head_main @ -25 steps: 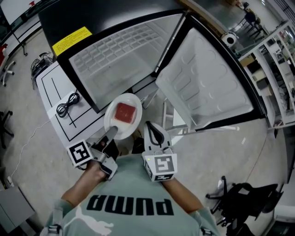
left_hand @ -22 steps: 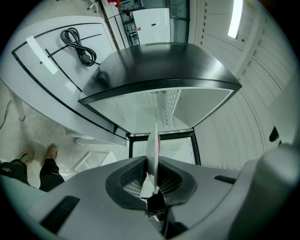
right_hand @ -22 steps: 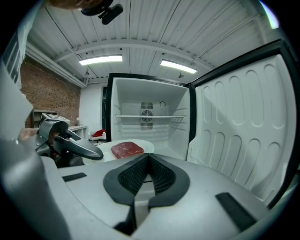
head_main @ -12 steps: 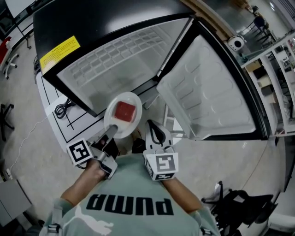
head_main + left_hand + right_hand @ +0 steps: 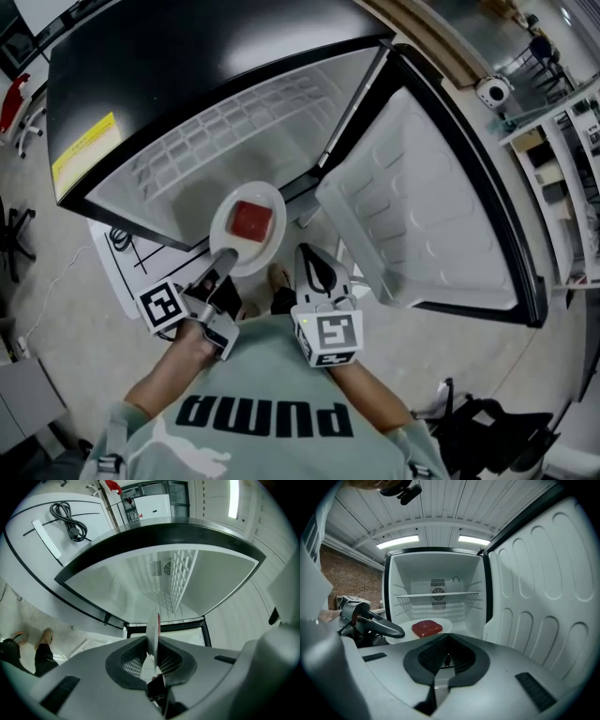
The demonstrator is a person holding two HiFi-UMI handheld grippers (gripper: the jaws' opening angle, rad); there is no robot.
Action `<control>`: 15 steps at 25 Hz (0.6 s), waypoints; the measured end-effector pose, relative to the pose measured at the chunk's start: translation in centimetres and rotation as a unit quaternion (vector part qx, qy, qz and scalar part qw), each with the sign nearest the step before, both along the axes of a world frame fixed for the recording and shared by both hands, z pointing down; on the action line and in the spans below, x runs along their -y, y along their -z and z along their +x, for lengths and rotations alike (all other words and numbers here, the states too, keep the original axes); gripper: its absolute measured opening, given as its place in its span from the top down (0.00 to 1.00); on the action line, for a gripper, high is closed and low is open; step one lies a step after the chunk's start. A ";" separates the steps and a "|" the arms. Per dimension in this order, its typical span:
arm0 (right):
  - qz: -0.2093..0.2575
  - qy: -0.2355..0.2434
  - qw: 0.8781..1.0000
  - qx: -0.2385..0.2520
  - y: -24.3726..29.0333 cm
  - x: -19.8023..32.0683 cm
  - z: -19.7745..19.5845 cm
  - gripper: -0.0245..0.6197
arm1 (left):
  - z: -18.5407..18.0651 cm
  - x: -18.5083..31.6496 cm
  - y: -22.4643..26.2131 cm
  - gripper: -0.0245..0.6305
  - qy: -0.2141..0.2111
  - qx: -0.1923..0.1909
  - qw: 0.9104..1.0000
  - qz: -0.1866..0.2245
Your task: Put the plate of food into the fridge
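A white plate (image 5: 247, 231) carries a red slab of food (image 5: 250, 218). My left gripper (image 5: 218, 266) is shut on the plate's near rim and holds it level in front of the open fridge (image 5: 234, 131). In the left gripper view the plate (image 5: 152, 637) shows edge-on between the pads of the left gripper (image 5: 152, 643). My right gripper (image 5: 315, 269) is shut and empty, just right of the plate. In the right gripper view the plate (image 5: 440, 622) and the food (image 5: 426, 627) lie beyond the right gripper (image 5: 445, 638), with the fridge (image 5: 436, 606) straight behind them.
The fridge door (image 5: 422, 206) stands swung open on the right. A wire shelf (image 5: 437, 594) crosses the fridge's inside. A white table (image 5: 127, 272) with a black cable (image 5: 65, 517) stands left of the fridge. Shelving (image 5: 567, 122) lines the far right.
Both grippers and the plate have moved forward towards the open fridge, which now looms larger and closer. The left gripper's hold on the plate is unchanged.
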State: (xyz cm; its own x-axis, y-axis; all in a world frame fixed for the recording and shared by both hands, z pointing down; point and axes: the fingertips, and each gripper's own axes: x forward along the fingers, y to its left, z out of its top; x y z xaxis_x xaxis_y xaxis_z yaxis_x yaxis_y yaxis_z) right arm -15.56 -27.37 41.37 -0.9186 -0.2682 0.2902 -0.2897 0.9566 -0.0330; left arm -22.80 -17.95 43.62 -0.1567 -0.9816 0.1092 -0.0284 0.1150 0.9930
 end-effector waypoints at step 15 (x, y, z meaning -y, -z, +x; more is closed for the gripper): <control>-0.008 0.047 0.999 0.001 -0.6 4.4 -3.5 0.95 | -3.8 4.1 -1.5 0.91 0.073 0.001 0.997 -0.009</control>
